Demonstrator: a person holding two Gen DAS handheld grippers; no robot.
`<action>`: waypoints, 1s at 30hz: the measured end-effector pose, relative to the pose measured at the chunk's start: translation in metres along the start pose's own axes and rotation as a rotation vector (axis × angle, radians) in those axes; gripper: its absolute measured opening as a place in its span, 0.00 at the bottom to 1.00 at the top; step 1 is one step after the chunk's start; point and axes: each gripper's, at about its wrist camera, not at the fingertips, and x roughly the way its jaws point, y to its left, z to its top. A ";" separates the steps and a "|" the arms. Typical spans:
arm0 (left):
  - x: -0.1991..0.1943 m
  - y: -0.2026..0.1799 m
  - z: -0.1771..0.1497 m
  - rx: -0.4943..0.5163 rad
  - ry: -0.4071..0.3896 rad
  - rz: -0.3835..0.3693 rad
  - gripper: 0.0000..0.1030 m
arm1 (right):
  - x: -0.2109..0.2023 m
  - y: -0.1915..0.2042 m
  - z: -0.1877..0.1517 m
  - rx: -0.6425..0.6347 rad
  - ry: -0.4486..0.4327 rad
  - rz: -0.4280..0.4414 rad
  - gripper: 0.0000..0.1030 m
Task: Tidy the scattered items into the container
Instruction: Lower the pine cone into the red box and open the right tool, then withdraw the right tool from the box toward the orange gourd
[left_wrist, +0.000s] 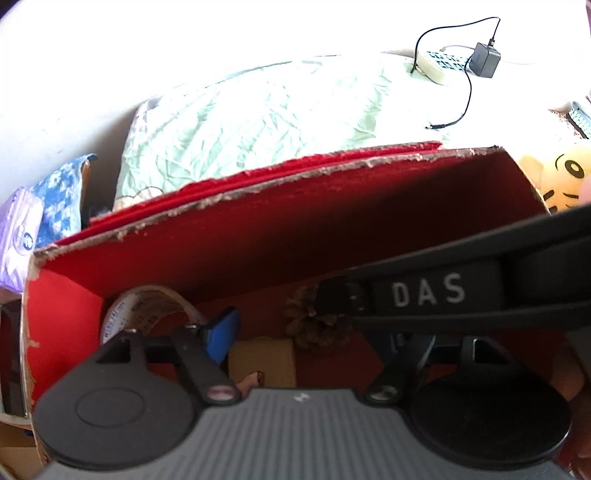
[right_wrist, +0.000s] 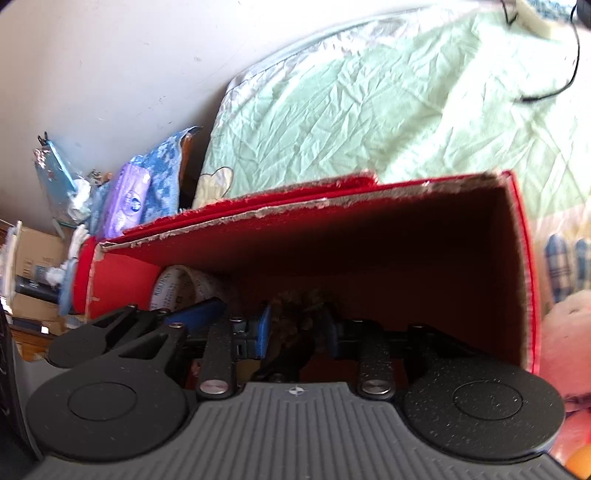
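A red box (left_wrist: 258, 229) with torn cardboard edges fills both views. On its floor lie a tape roll (left_wrist: 147, 306) at the left and a tan block (left_wrist: 262, 362). My right gripper (right_wrist: 297, 332) is down inside the box, shut on a brown pine cone (right_wrist: 295, 306) between its blue fingers (right_wrist: 264, 332). In the left wrist view it reaches in from the right as a black body marked DAS, tip at the pine cone (left_wrist: 314, 325). My left gripper (left_wrist: 312, 334) is open inside the box with nothing held; its right finger is mostly hidden.
A crumpled green quilt (right_wrist: 369, 103) lies behind the box, with a power strip and charger (left_wrist: 484, 61) and a loose cable. A yellow plush toy (left_wrist: 565, 177) sits right of the box. A purple wipes pack (right_wrist: 127, 199) and cardboard boxes (right_wrist: 33, 273) are at the left.
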 end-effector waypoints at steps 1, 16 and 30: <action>-0.001 -0.003 0.000 0.002 -0.004 0.006 0.74 | -0.001 0.001 -0.001 -0.005 -0.006 -0.012 0.32; 0.010 -0.001 0.020 -0.015 -0.028 0.040 0.83 | -0.022 0.007 -0.020 -0.057 -0.243 -0.078 0.31; 0.012 -0.001 0.015 -0.018 -0.028 0.059 0.71 | -0.025 0.010 -0.022 -0.054 -0.307 -0.111 0.30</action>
